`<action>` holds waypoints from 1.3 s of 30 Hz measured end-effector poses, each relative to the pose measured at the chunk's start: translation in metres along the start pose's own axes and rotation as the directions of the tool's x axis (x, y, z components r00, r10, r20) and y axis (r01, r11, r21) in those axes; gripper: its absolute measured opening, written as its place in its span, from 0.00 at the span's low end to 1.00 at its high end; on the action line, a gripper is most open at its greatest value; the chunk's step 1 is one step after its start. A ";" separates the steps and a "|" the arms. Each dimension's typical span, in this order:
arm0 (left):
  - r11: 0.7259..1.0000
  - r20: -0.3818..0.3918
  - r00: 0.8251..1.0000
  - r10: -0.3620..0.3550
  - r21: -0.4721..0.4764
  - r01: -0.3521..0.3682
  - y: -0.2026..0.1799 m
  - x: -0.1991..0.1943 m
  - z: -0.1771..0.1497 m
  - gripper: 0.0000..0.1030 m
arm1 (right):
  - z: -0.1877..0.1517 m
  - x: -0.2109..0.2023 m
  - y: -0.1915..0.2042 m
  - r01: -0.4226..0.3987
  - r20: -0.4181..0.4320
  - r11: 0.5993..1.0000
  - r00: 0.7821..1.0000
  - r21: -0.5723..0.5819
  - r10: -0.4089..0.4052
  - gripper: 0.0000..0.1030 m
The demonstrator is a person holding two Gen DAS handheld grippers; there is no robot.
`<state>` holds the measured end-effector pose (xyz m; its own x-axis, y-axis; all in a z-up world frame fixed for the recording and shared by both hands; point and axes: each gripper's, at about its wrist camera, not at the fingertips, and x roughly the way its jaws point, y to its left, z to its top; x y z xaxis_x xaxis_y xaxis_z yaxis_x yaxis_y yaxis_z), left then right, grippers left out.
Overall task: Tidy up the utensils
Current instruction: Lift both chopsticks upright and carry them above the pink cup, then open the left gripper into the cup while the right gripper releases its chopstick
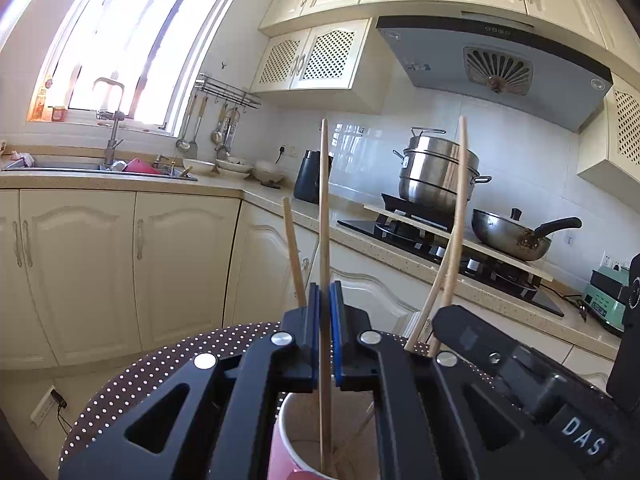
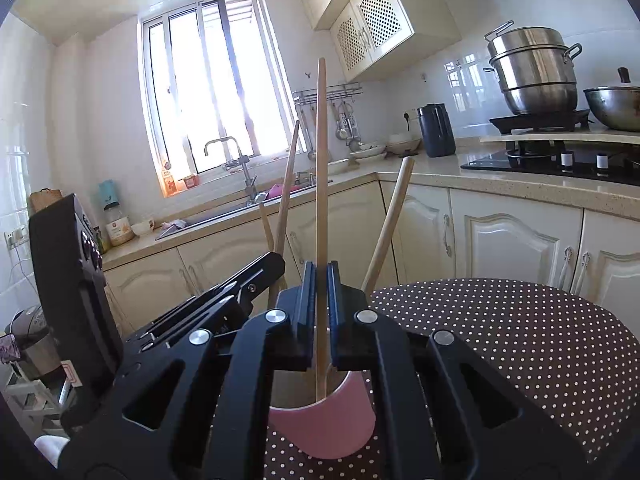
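Left wrist view: left gripper clamps one chopstick upright, tip inside pink cup on dotted table; right gripper's body, lettered "DAS", near right. Steamer pot, wok far right.

Right wrist view: right gripper clamps another chopstick over same cup; loose chopsticks lean alongside. Kettle beyond.

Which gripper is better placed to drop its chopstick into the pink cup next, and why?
Left, probably. The left gripper is shut on a chopstick that reaches deep into the middle of the pink cup. The right gripper holds a second chopstick in the cup too, but close to its near rim.
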<state>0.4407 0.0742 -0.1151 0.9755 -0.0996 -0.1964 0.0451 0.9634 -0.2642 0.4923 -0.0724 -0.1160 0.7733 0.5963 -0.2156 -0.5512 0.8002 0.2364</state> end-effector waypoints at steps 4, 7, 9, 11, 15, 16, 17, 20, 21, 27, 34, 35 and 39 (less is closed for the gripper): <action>1.000 -0.017 1.000 -0.010 -0.006 0.010 0.003 -0.006 -0.005 0.05 | -0.003 -0.005 0.003 0.003 -0.012 1.000 1.000 -0.015 -0.003 0.06; 1.000 -0.017 1.000 -0.009 0.011 0.009 0.005 -0.017 -0.009 0.05 | -0.005 -0.010 0.005 0.006 -0.018 1.000 1.000 -0.031 -0.007 0.06; 1.000 -0.024 1.000 -0.012 0.018 0.012 0.006 -0.022 -0.011 0.05 | -0.008 -0.012 0.006 0.007 -0.027 0.999 1.000 -0.040 -0.008 0.06; 1.000 -0.030 0.999 -0.016 0.027 0.017 0.006 -0.028 -0.014 0.05 | -0.012 -0.012 0.007 0.009 -0.045 0.999 0.999 -0.040 -0.011 0.06; 0.998 -0.056 0.998 -0.019 0.052 0.021 0.003 -0.035 -0.021 0.05 | -0.019 -0.011 0.008 0.018 -0.073 0.999 0.997 -0.046 -0.021 0.06; 0.998 -0.064 0.998 -0.018 0.056 0.022 0.003 -0.036 -0.023 0.05 | -0.021 -0.010 0.009 0.021 -0.079 0.999 0.997 -0.047 -0.025 0.06; 0.998 -0.074 0.997 -0.017 0.059 0.021 0.003 -0.037 -0.025 0.05 | -0.023 -0.010 0.009 0.024 -0.084 0.999 0.996 -0.049 -0.028 0.06; 0.997 -0.116 0.993 -0.017 0.068 0.025 0.004 -0.036 -0.030 0.05 | -0.028 -0.007 0.008 0.032 -0.113 0.999 0.993 -0.037 -0.036 0.06; 0.998 -0.130 0.991 -0.014 0.067 0.023 0.005 -0.036 -0.032 0.05 | -0.029 -0.006 0.007 0.033 -0.122 0.999 0.992 -0.028 -0.036 0.06; 0.999 -0.176 0.984 -0.016 0.046 0.024 0.011 -0.040 -0.035 0.06 | -0.032 -0.007 0.004 0.026 -0.149 0.999 0.989 0.027 -0.022 0.07; 0.998 -0.173 0.985 -0.009 0.052 0.018 0.011 -0.056 -0.031 0.26 | -0.027 -0.016 0.008 0.039 -0.156 0.998 0.987 0.047 -0.032 0.07; 0.998 -0.172 0.985 -0.007 0.056 0.017 0.010 -0.058 -0.030 0.27 | -0.026 -0.018 0.009 0.039 -0.157 0.998 0.987 0.046 -0.032 0.07; 0.998 -0.173 0.985 -0.004 0.057 0.014 0.009 -0.066 -0.025 0.37 | -0.022 -0.023 0.014 0.050 -0.161 0.997 0.986 0.050 -0.042 0.08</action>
<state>0.3709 0.0833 -0.1279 0.9232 -0.1454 -0.3558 0.0714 0.9745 -0.2128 0.4599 -0.0736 -0.1291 0.7352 0.5650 -0.3746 -0.4954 0.8250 0.2721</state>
